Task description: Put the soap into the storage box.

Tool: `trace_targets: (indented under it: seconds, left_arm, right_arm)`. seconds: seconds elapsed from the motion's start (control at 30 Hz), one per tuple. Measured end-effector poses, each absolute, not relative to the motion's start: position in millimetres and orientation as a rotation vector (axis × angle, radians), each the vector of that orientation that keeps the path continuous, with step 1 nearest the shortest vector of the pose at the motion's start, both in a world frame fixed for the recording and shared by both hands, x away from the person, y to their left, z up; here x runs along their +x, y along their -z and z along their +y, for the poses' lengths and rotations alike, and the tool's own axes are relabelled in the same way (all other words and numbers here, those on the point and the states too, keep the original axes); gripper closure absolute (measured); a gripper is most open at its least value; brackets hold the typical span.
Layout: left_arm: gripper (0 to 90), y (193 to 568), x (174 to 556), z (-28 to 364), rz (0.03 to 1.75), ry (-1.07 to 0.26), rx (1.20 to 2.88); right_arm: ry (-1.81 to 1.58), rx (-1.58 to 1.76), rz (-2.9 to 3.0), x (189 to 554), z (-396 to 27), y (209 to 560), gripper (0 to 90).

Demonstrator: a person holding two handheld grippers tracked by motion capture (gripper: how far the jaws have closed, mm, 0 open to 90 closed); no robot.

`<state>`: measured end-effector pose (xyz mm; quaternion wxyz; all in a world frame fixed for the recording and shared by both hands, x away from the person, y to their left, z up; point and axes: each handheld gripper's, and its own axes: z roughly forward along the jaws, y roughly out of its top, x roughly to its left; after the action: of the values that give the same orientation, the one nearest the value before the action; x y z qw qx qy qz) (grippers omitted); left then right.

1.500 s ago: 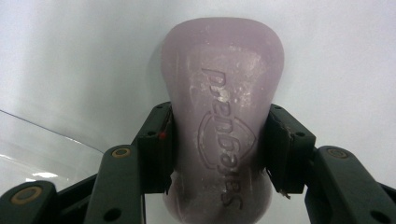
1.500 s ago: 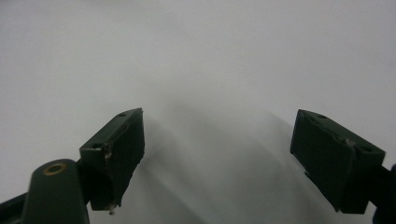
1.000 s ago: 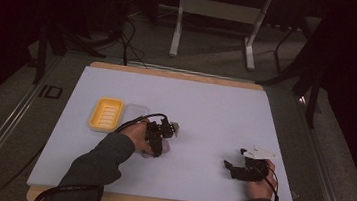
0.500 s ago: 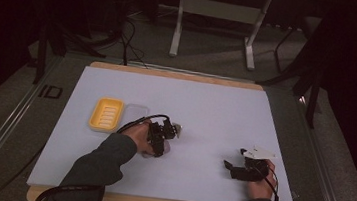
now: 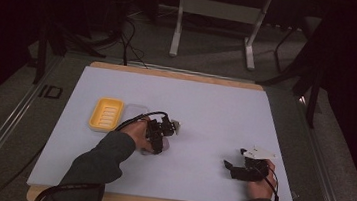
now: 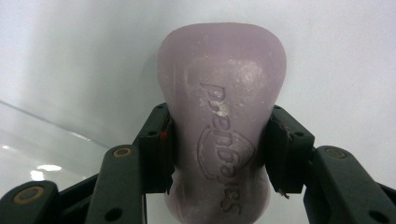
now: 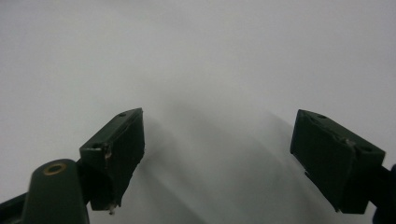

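Note:
A pale lilac bar of soap (image 6: pixel 223 116) with embossed lettering lies on the white table sheet (image 5: pixel 215 114). My left gripper (image 6: pixel 219 144) is shut on its narrow middle, one pad on each side. In the high view the left gripper (image 5: pixel 159 134) is left of centre, with the soap (image 5: pixel 153 148) just below the hand. A yellow ribbed soap dish (image 5: pixel 106 113) sits to its left. My right gripper (image 5: pixel 228 168) rests low at the front right, and its jaws stand wide open (image 7: pixel 217 144) over bare sheet with nothing between them.
A clear flat lid or tray (image 5: pixel 136 110) lies beside the soap dish, and its edge (image 6: pixel 42 154) shows at the left of the left gripper view. The wooden table edge (image 5: pixel 179 74) frames the sheet. Metal stand legs (image 5: pixel 177 25) are on the floor behind.

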<state>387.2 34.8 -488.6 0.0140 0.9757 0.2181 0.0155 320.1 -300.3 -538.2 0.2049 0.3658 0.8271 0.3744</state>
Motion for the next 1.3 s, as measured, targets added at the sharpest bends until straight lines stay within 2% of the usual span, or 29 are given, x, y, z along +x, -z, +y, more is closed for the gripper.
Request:
trace_targets:
  seconds: [1.3]
  left_arm:
    - [50.1, 460.4, 411.7, 67.1, 0.892, -0.060, 2.938]
  right_arm:
    - [-1.057, 1.026, 2.299, 320.0, -301.4, 537.9, 17.4]
